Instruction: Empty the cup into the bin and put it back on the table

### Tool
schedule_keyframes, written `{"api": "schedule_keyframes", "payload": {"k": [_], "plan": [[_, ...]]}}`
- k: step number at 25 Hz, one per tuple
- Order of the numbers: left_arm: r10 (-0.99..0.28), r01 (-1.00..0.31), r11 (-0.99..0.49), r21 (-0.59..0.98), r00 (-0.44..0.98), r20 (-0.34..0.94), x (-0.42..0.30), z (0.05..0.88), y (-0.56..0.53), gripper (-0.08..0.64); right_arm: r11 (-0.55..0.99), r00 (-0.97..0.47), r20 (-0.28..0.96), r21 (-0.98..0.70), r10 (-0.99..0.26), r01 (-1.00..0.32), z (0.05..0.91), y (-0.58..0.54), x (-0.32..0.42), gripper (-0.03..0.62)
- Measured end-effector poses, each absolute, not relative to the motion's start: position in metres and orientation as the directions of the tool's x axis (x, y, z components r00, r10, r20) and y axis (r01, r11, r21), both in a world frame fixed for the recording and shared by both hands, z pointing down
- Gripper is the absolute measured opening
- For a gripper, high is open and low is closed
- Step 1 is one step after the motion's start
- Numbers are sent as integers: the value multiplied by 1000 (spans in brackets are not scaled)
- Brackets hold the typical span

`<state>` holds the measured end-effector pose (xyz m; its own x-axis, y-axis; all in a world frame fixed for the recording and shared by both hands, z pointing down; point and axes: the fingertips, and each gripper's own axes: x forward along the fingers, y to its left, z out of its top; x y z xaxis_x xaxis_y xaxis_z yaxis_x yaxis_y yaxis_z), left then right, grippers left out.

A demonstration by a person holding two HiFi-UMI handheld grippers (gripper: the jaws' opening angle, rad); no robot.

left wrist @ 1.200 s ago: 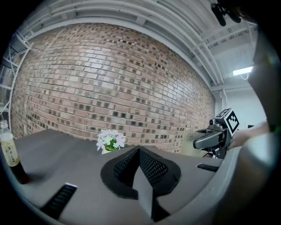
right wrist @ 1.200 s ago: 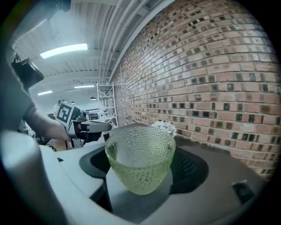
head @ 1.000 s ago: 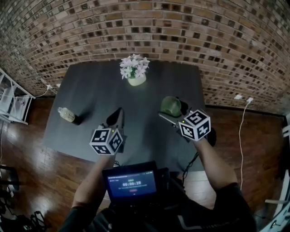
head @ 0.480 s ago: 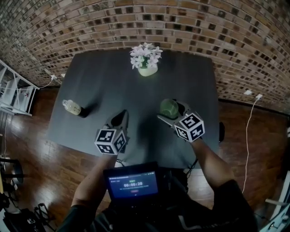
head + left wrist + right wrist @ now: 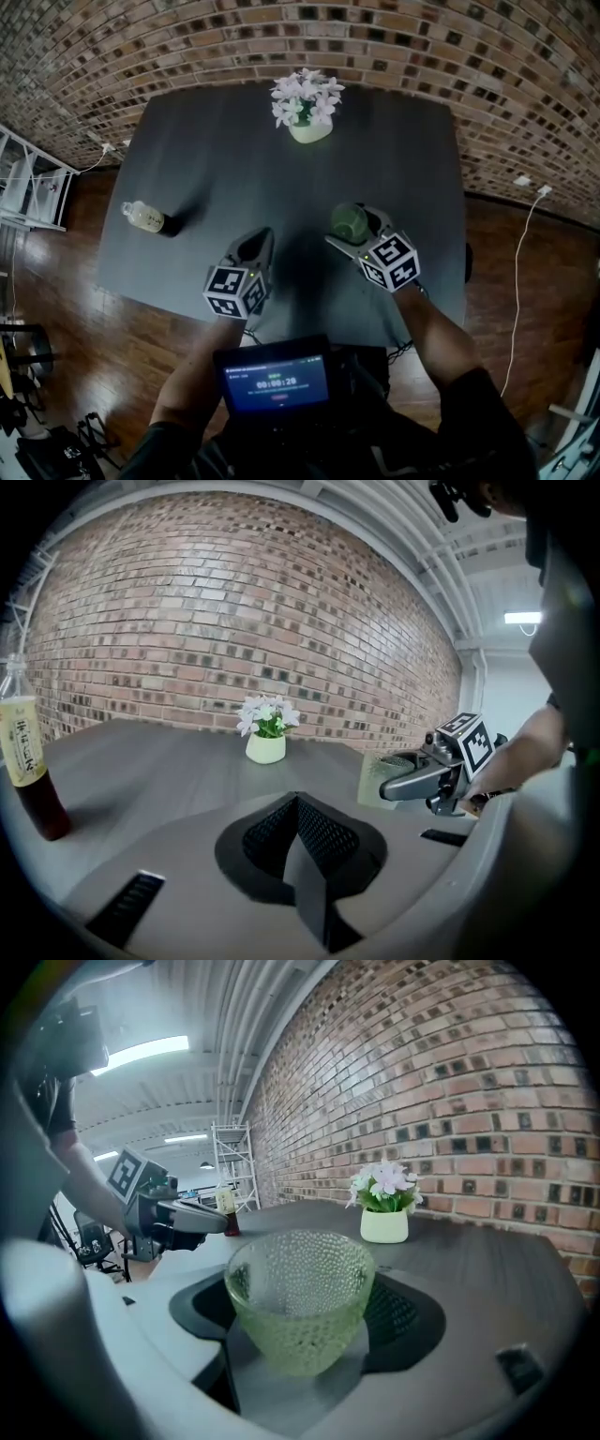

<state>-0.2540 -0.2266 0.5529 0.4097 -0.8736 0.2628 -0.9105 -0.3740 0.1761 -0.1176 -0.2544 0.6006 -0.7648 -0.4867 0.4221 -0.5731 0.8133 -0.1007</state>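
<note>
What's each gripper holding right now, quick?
Left gripper: closed, nothing in it.
Right gripper: closed on the green cup.

The cup is see-through pale green with tiny bumps all over. The table is dark grey. On it, the flowers are white and light purple in a cream pot. Behind the table, the wall is red-brown brick with dark bricks mixed in.

Bare tabletop spreads between the bottle at left and the flower pot at the far edge.
</note>
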Motion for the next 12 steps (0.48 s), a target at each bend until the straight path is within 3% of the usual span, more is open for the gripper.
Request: {"api": "schedule_keyframes", "payload": {"k": [12], "plan": [[-861, -911, -366, 188, 408, 303, -254, 590, -231, 3, 793, -756, 424, -131, -498, -596, 633, -265, -129, 393]]}}
